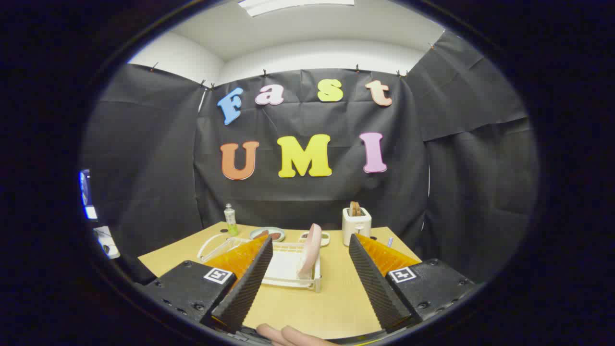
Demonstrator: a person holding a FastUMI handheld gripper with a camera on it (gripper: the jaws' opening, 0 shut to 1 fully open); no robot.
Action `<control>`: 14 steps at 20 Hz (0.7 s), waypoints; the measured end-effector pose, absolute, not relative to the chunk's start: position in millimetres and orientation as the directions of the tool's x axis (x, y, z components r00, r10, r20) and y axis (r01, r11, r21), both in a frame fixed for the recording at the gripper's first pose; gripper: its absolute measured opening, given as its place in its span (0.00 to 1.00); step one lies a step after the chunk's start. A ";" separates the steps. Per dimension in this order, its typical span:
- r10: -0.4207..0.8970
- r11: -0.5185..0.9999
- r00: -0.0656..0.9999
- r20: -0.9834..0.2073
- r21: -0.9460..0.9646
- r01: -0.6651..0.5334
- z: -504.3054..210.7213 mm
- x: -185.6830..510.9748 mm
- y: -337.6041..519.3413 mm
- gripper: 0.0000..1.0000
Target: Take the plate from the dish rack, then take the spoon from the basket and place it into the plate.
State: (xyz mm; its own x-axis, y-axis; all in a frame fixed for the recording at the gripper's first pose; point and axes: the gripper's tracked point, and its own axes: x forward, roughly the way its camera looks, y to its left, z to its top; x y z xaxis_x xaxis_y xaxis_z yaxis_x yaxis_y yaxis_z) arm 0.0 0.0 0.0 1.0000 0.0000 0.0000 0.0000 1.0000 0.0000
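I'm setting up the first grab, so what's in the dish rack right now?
A pink plate stands on edge in the white dish rack, ahead of the open gripper. The left finger covers the rack's near corner.

Quick count, using the dish rack (288, 264) as the anchor. One white dish rack on the one wooden table (336, 298). One pink plate (311, 250) standing on edge in the rack. One white basket-type thing (214, 245) just left of the rack, contents too small to make out. Behind the rack: one small bottle (231, 219) to the back left, one shallow dish (267, 234) with something reddish in it, one small tray (321, 238), and one white toaster (356, 225) to the back right. Near side of the rack: one gripper (310, 283), its two fingers spread apart with nothing between, plus two fingertips (283, 335) of a person's hand.
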 end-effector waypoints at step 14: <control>-0.008 1.000 1.000 -0.028 0.003 0.008 -13.4 7.4 -11.3 1.00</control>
State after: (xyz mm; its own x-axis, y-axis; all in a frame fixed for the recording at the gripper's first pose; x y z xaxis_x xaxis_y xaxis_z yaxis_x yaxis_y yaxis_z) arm 7.4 -11.3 -13.4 0.9996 -0.0076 -0.0278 0.0077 1.0000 0.0031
